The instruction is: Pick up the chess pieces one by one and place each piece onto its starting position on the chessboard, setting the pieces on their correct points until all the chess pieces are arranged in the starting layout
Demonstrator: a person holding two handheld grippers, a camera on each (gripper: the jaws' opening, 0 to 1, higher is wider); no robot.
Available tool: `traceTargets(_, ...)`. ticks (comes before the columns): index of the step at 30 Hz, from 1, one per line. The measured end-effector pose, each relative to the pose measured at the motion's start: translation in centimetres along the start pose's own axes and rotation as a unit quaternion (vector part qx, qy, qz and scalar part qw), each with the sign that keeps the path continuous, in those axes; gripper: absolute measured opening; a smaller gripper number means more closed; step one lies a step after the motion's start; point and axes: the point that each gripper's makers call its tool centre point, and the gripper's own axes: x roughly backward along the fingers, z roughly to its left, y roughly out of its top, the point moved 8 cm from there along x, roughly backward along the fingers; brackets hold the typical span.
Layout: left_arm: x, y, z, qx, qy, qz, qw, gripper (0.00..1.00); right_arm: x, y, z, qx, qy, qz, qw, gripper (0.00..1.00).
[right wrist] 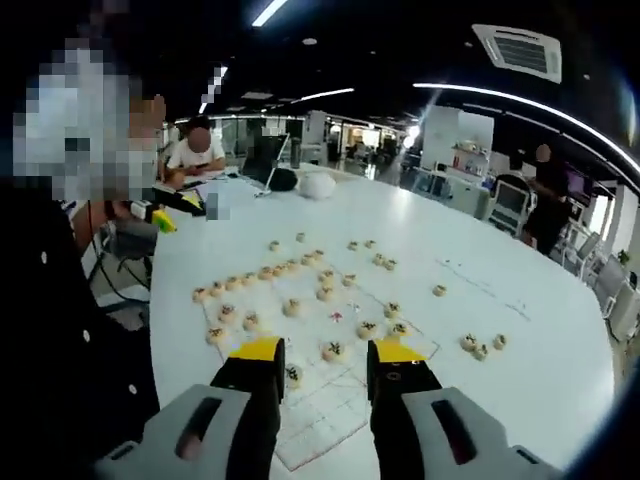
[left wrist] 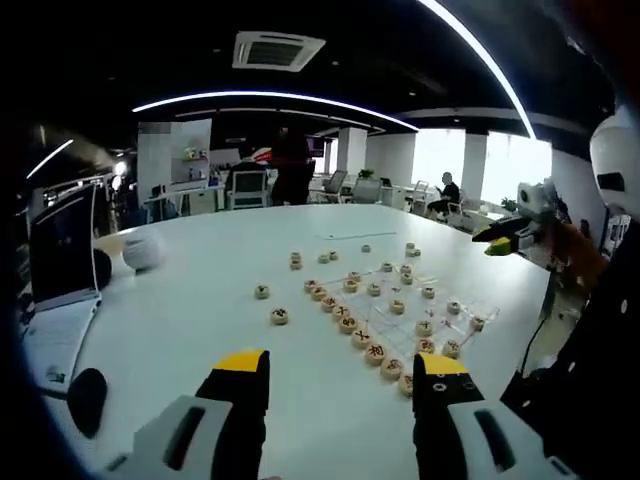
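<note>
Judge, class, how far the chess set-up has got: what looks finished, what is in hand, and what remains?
Partly done. A row of pieces already lines one edge of the chessboard, with more on its points. In hand: nothing; the left gripper and right gripper both stand open and empty. Left: loose pieces on the white table off the board, and a stray piece farther out.

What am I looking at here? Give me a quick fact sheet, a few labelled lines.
Setting: open office, large white table
Game: Chinese chess, round wooden pieces with characters on top
Board: thin sheet with printed lines, flat on the table
Progress: one row of pieces lined up along a board edge; several strays lie off the board
Left tongs: open, holding nothing
Right tongs: open, above the board, holding nothing
Also on table: laptop, white round object
</note>
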Motion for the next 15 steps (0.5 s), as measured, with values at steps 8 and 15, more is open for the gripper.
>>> traceTargets(8, 0.8, -0.7, 0.9, 0.01, 0.008, -0.008, 0.9999, 0.59, -5.6, 5.9, 1.7, 0.077, 0.084, 0.016, 0.9934, 0.35)
traceTargets(15, 1.6, -1.0, 1.6, 0.015, 0.015, -0.015, 0.9997, 0.59, -12.1, 10.8, 4.3, 0.136, 0.144, 0.039, 0.9794, 0.36)
